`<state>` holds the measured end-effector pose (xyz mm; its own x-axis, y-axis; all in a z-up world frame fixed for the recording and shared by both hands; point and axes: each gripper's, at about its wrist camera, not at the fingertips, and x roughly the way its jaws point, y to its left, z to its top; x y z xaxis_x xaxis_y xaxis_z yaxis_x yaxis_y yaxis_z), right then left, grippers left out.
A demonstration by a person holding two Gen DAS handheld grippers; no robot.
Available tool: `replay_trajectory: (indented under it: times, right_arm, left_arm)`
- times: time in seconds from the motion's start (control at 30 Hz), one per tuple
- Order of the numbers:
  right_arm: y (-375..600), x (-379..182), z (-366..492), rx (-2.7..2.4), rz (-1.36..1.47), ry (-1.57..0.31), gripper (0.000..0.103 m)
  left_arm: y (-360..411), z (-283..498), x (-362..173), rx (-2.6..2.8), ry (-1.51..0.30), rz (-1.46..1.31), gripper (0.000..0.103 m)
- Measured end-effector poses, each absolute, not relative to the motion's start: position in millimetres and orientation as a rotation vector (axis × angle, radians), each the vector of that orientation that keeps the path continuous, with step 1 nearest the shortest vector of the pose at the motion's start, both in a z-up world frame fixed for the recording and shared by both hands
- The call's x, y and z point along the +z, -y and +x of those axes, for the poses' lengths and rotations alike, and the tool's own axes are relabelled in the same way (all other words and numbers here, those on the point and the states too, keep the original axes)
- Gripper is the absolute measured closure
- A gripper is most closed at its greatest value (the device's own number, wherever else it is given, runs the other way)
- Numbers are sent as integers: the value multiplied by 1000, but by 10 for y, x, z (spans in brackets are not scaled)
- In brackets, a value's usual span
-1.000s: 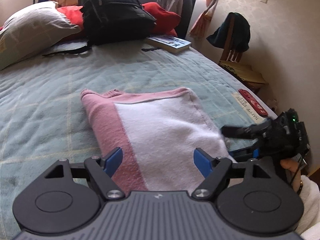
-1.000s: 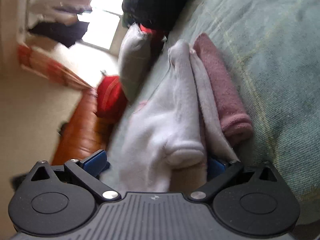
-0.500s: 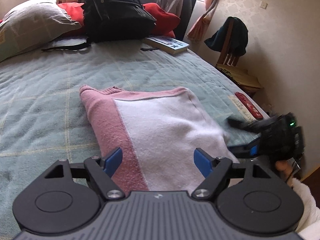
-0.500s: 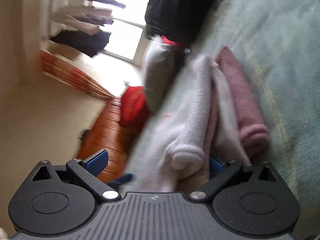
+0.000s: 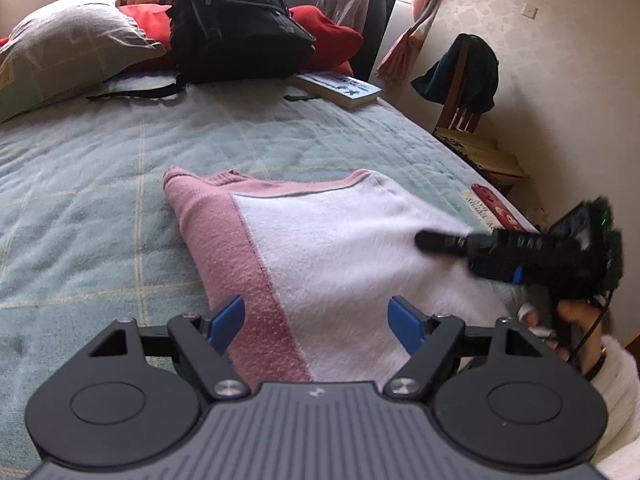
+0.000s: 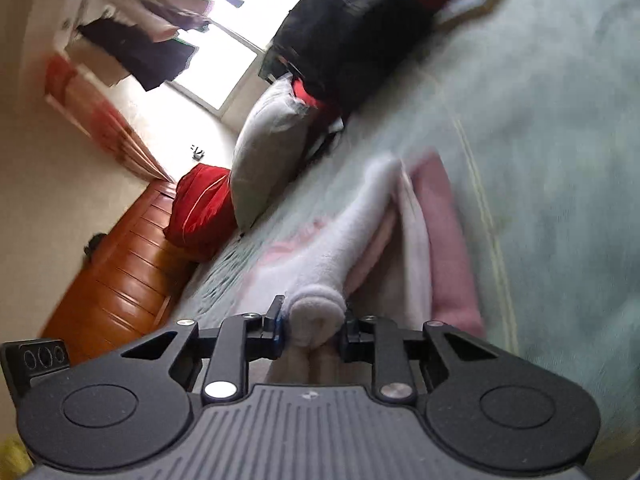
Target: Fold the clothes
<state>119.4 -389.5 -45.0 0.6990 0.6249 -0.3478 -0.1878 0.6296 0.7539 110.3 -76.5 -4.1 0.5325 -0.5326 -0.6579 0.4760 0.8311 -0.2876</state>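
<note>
My left gripper (image 5: 318, 320) hangs wide open over the near edge of the folded garment (image 5: 340, 248), blue pads clear of the cloth, holding nothing. The garment is pink and white, lying flat on the green quilted bed (image 5: 100, 184), pink band on its left, white panel on its right. My right gripper (image 6: 314, 330) is clamped down on a thick white fold at the garment's right edge; in the left wrist view its black body (image 5: 532, 252) sits just over that white panel, with a hand (image 5: 576, 316) and white sleeve behind it. The right wrist view is tilted and motion-blurred, so I can't tell how many layers it has pinched. Far end of the bed: black backpack (image 5: 236, 20), grey pillow (image 5: 68, 52), red cushion (image 5: 328, 36), a book (image 5: 340, 88). A chair (image 5: 464, 96) draped with dark cloth stands by the wall.
</note>
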Motion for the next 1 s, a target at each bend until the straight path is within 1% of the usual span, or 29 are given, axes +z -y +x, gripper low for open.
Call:
replay_trajectory:
  times: [0.1,0.27,0.37,0.57,0.63,0.73,0.87,0.93,1.0]
  right_arm:
    - [3935,-401,1179,475,709,-656,74]
    - [3998,-777,1160,425,787,-740,76]
    - [4050,-774,1107,421,813,-717,76]
    - [3982,-732,1076,413,742,-717,76]
    - [3970,-727,1039,416,723,-715,74]
    - [4011,-703,972,419,720,-712,72]
    - [4123,-591,859,404,698,-708,70]
    - [4150,-455,850,379,649,-698,59]
    - [4166,-289,870,356,588,-685,57]
  left_arm:
    - [776,1088,-26,-614,-804,-76,24]
    - [810,1119,-73,-626,-820,-76,24]
    - [831,1136,-64,-635,-819,-71,24]
    - [891,1341,-58,-725,-775,-125,24]
    - [948,1461,-135,-739,-778,-127,23]
    - [1049,1693,-380,-687,-841,-99,24]
    - [1098,1792,-392,-694,-830,-91,24]
    - [1083,1789,-316,-686,-833,-106,24]
    - [1015,1722,-225,-684,-815,-121,24]
